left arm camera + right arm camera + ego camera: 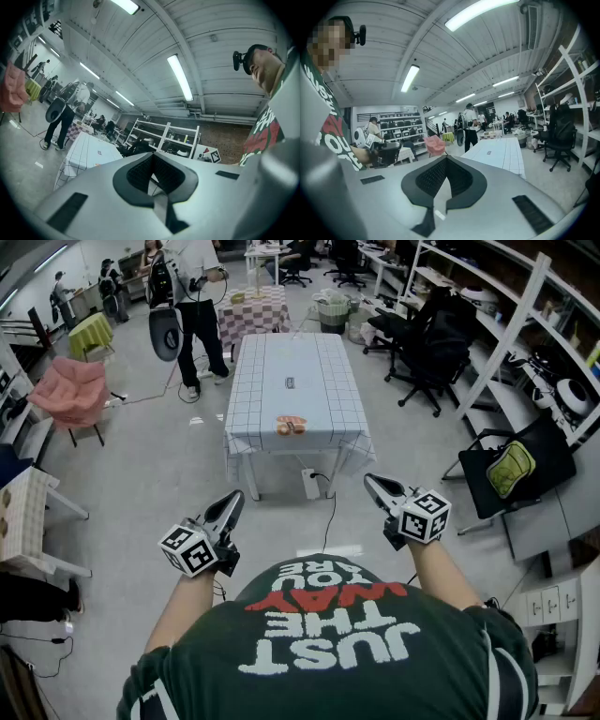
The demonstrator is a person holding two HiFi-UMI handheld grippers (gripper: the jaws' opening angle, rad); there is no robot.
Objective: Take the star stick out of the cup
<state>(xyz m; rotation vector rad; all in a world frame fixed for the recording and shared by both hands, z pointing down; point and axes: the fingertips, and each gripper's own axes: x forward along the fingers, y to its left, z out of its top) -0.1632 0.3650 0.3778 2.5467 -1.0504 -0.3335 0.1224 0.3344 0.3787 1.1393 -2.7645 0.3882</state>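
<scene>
Left gripper and right gripper, jaws together and empty, face a far table; star stick, undiscernible, likely light, so pinch its shaft.

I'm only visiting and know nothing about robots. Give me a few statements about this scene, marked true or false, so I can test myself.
1. The left gripper and the right gripper are both held in the air, short of the table. True.
2. The right gripper's fingers are clamped on a stick. False: they are closed together with nothing between them.
3. A white cloth with a grid pattern covers the table. True.
4. Someone is sitting at the table. False: a person stands on the floor beyond its far left corner.
</scene>
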